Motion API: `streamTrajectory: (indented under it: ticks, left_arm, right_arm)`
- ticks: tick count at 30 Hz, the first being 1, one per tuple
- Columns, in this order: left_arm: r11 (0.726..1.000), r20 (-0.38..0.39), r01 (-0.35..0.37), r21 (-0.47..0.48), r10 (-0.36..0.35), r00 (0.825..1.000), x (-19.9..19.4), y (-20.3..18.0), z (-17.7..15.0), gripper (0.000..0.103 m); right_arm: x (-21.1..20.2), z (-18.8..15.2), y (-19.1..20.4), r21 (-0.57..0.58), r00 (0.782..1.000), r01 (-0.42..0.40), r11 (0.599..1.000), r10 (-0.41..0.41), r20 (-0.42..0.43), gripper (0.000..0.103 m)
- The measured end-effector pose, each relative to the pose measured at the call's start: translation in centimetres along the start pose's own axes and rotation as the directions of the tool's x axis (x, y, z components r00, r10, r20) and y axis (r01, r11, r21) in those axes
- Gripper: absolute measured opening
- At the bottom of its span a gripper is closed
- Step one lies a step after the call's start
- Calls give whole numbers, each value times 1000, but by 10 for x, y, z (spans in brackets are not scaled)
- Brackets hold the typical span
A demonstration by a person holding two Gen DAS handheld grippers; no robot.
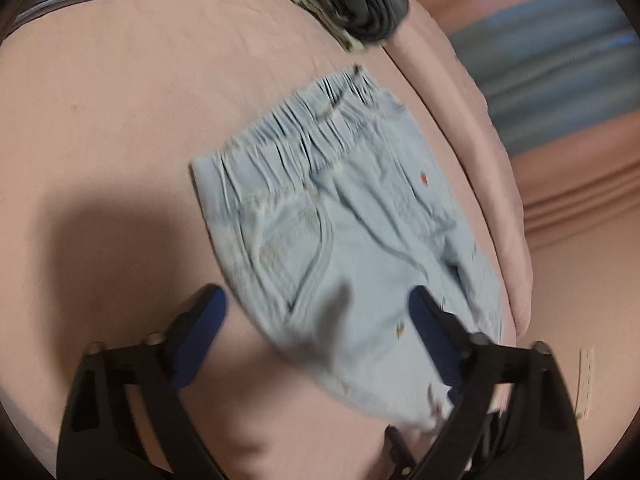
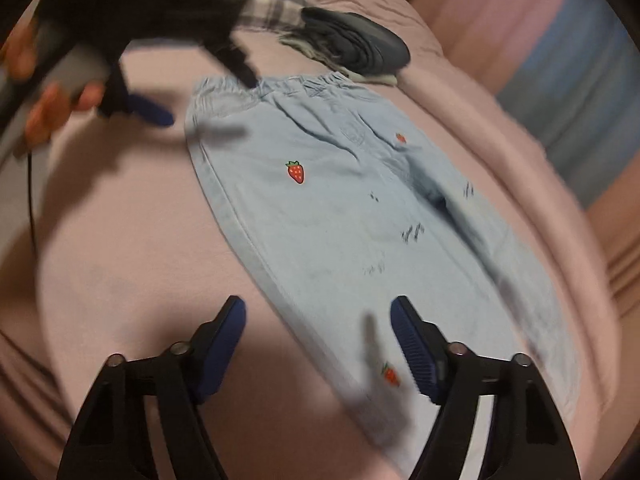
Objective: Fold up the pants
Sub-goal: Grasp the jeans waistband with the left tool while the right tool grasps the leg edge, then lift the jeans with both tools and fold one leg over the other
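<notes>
Two grippers hover over the pale denim pants (image 1: 340,240), which lie on the pink bedsheet (image 1: 120,120).

From the left wrist view, the left gripper (image 1: 318,308) stands spread wide, grasping nothing, over the pants just below the elastic waistband (image 1: 304,136). A dark folded stack of clothes (image 1: 352,4) sits beyond the waistband.

From the right wrist view, the right gripper (image 2: 318,322) is likewise released, straddling the pants' near side edge toward the leg end.

No containers show. The cloth lies near the bed's edge; a single-layer pinch could, I think, drag it crooked.
</notes>
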State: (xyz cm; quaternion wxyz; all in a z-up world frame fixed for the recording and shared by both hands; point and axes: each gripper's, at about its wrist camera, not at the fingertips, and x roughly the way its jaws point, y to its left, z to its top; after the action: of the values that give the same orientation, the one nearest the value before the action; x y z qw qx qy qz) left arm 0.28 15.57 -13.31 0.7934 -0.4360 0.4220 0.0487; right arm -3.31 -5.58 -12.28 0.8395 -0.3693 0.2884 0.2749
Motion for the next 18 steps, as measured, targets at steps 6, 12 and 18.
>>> streamTrajectory:
  ticks: [6,12,18]
  left_arm:
    - [997,4,-57,-43,57,998,8,8,14,21]
    - [997,56,-54,46,52,997,-17,7,5,15]
    - [977,27,-176,118,174,984,-7,11,0,24]
  right_arm:
    - [11,12,-1,-6,1000,32,999,-32,-1,28]
    - [-11,10,2,60,999,-52,997,52,3,10]
    - [-6,-5,6,120,987,-157,980,159,-8,10]
